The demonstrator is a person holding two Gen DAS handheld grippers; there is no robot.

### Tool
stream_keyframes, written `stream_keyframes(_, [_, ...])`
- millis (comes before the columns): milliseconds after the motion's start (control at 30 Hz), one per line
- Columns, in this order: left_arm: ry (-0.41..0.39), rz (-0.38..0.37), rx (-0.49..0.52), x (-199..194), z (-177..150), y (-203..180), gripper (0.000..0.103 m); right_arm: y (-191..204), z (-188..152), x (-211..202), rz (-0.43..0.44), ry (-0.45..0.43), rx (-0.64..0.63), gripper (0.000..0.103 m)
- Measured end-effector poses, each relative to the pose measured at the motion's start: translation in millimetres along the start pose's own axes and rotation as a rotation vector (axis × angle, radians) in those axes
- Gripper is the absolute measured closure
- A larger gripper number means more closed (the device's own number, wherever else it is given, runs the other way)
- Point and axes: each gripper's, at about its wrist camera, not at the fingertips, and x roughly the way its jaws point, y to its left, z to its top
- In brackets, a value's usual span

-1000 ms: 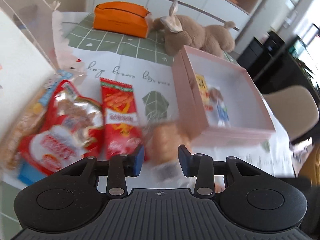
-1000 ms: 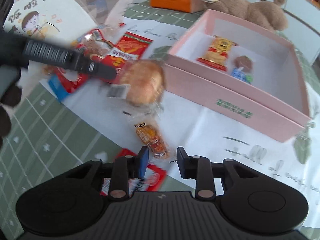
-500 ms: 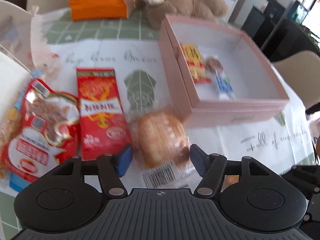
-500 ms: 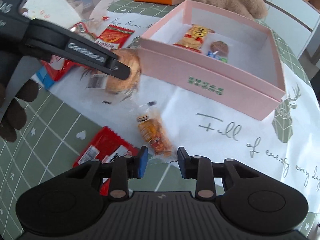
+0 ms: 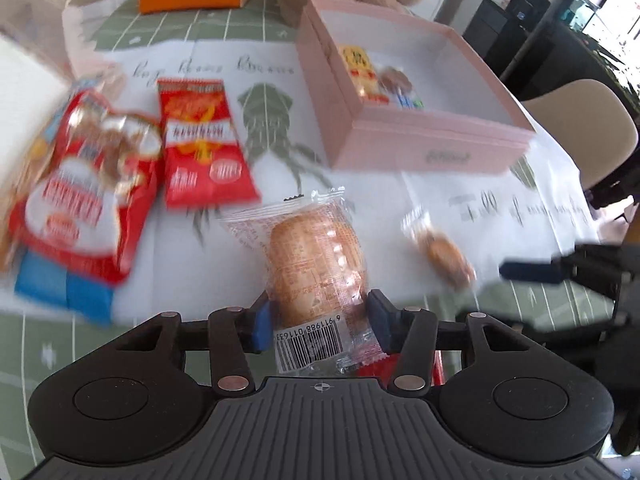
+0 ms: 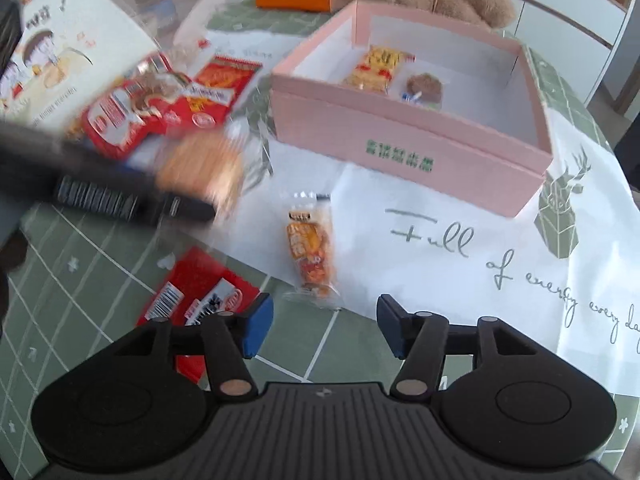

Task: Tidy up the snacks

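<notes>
Wrapped bun [image 5: 316, 264] sits between left gripper [image 5: 318, 322] jaws — pinched.

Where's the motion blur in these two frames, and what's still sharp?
Left wrist view: red snack bags at left smeared, wrapped bun between the left gripper fingers sharp. Right wrist view: that bun and gripper smeared at left; pink box and small orange packet crisp.

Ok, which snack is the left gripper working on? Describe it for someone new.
Start at the pink box; just in front of it, between the left gripper fingers, is the wrapped round bun. Unlike the flat red packets beside it, it is clear-wrapped, golden, barcoded.
</notes>
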Motion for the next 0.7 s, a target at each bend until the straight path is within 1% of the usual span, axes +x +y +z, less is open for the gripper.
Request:
stream_keyframes(100, [-0.006, 0.003, -0.046, -8.5, -14.8, 7.9, 0.049, 2.1, -2.6, -9.2, 0.038, -0.016, -0.005, 0.043])
stream_keyframes(167, [-0.022, 0.027, -0.071, -13.1, -21.3, 13.2, 0.049, 8.5, -5.6, -12.1, 0.075, -0.006, -0.001, 0.043])
stream_keyframes(267, [-0.032, 0.049, -0.101, -16.6, -23.4, 21.9, 0.049, 25.4, -14.8, -12.6, 0.133, 0.008, -0.011, 0.038])
stream_keyframes(333, [-0.031, 0.059, -0.103, -18.3, -22.2, 25.0, 0.049, 41.3, -24.1, -8.9, 0.151, 0.028, -0.034, 0.037])
stream_keyframes(433, [-0.025, 0.058, -0.1, -19.3, -22.7, 26.3, 0.049, 65.7, -32.8, 0.8, 0.136, 0.078, -0.1, 0.037])
stream_keyframes(500, [-0.021, 0.051, -0.095, -19.5, -23.5, 25.8, 0.049, 77.2, -37.3, 0.3, 0.097, 0.062, -0.166, 0.037])
stream_keyframes(533, [-0.018, 0.048, -0.093, -18.8, -23.4, 24.4, 0.049, 79.3, -37.5, -0.4, 0.092, 0.058, -0.19, 0.04])
stream_keyframes(600, [-0.012, 0.038, -0.087, -17.5, -23.7, 20.6, 0.049, 73.1, -33.9, -1.7, 0.082, 0.053, -0.195, 0.046])
stream_keyframes(700, [-0.003, 0.019, -0.074, -14.7, -24.4, 13.0, 0.049, 54.1, -23.6, 0.3, 0.051, 0.048, -0.152, 0.047])
